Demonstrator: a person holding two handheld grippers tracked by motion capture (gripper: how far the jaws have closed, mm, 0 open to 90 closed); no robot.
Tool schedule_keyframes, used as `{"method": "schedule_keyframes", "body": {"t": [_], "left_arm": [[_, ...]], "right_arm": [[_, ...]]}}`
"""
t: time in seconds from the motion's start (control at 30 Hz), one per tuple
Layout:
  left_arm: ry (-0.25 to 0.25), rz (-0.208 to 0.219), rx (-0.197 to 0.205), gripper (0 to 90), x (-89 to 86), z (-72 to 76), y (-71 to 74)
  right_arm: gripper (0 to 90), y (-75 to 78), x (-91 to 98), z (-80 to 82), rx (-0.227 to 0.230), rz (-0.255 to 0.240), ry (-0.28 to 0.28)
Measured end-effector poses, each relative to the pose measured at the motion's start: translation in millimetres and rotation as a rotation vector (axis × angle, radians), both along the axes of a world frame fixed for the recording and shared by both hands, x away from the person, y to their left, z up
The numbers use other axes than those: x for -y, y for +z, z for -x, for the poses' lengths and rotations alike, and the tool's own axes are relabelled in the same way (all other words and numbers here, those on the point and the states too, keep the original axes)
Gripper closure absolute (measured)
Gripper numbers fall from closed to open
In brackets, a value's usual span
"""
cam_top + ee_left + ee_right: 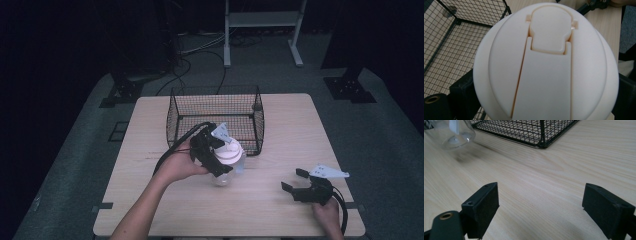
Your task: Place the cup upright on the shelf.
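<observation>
A clear plastic cup with a cream-white flip lid is clamped in my left gripper, just in front of the wire basket. In the left gripper view the lid sits between the black fingers, which press on its rim from both sides. The cup's clear bottom hangs tilted a little above the table, with its shadow below it. My right gripper rests low near the table's front right, jaws wide apart with bare wood between them; the right gripper view shows the same gripper.
The black wire basket stands at the middle back of the wooden table, with a small dark object in its far right corner. Cables and a white frame's legs lie on the floor beyond.
</observation>
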State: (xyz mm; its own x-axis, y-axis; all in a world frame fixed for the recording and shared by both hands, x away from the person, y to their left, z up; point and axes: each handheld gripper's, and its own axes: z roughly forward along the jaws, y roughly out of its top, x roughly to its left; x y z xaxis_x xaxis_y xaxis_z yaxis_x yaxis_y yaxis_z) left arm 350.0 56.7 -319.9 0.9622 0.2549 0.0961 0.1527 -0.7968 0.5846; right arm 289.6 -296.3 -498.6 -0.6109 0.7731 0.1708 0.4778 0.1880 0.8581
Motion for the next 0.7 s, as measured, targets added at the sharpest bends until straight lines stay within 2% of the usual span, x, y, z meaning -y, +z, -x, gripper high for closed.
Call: {"method": "schedule_keyframes", "body": {"t": [0.2, 0.47, 0.63, 0.67, 0.7], "left_arm": [[-0.007, -0.002, 0.002, 5.3, 0.0, -2.0, 13.0], [-0.003, -0.03, 0.013, 5.3, 2.7, -8.1, 30.8], [-0.003, -0.022, 0.017, 5.4, 3.5, -12.3, 48.5], [-0.003, -0.022, 0.017, 5.4, 3.5, -12.3, 48.5], [-0.003, -0.019, 0.018, 5.4, 3.8, -13.7, 54.8]], "right_arm": [[12.9, -0.2, 0.1, -0.2, 0.003, 0.001, 0.001], [12.9, -0.3, 0.3, -0.4, 0.005, 0.003, 0.001], [12.9, -0.1, 0.3, -0.3, 0.003, 0.001, 0.001], [12.9, -0.1, 0.3, -0.3, 0.003, 0.001, 0.001], [12.9, -0.1, 0.3, -0.3, 0.003, 0.001, 0.0]]}}
